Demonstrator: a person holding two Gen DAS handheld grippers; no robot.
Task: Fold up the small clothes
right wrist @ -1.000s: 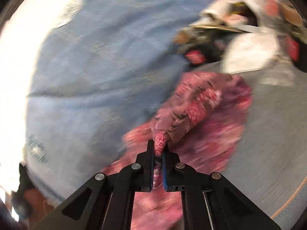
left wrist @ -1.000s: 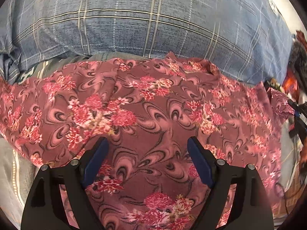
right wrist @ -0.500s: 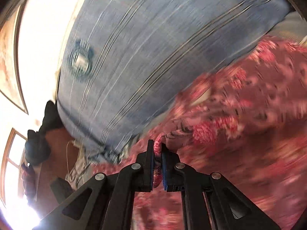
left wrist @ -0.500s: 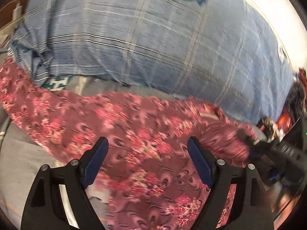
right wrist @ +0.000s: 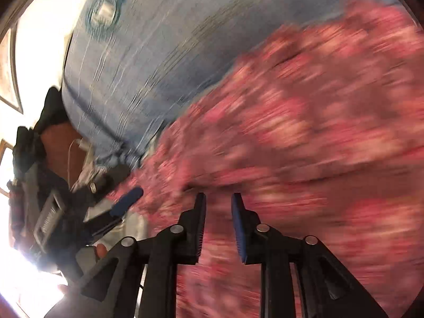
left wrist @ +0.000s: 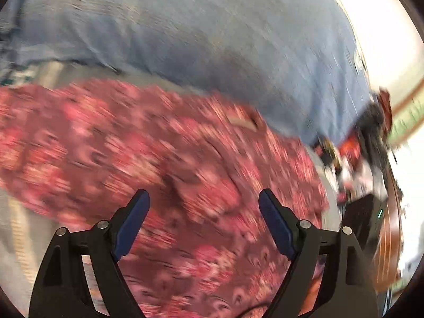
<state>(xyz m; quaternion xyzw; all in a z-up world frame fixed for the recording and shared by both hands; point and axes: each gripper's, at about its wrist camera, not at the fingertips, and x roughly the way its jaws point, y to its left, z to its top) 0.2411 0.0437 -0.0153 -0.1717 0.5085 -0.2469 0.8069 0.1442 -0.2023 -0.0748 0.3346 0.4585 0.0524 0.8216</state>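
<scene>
A maroon garment with pink flowers [left wrist: 164, 159] lies spread on the bed, blurred by motion in both views; in the right wrist view it [right wrist: 304, 132] fills the right half. My left gripper [left wrist: 204, 198] is wide open and empty just above the cloth. My right gripper [right wrist: 218, 198] has its jaws parted a small way with nothing between them, close over the garment's edge. The left gripper's blue finger [right wrist: 127, 201] shows at the left of the right wrist view.
A large blue checked pillow [left wrist: 212, 47] lies behind the garment, and also shows in the right wrist view [right wrist: 164, 53]. Clutter of red, black and white items [left wrist: 357, 153] sits at the right. Grey bedsheet [left wrist: 16, 238] shows at the left.
My right gripper has opened and let go of the garment edge it was pinching. The garment now lies folded over wider. Both cameras are swinging; the left gripper stays open.
</scene>
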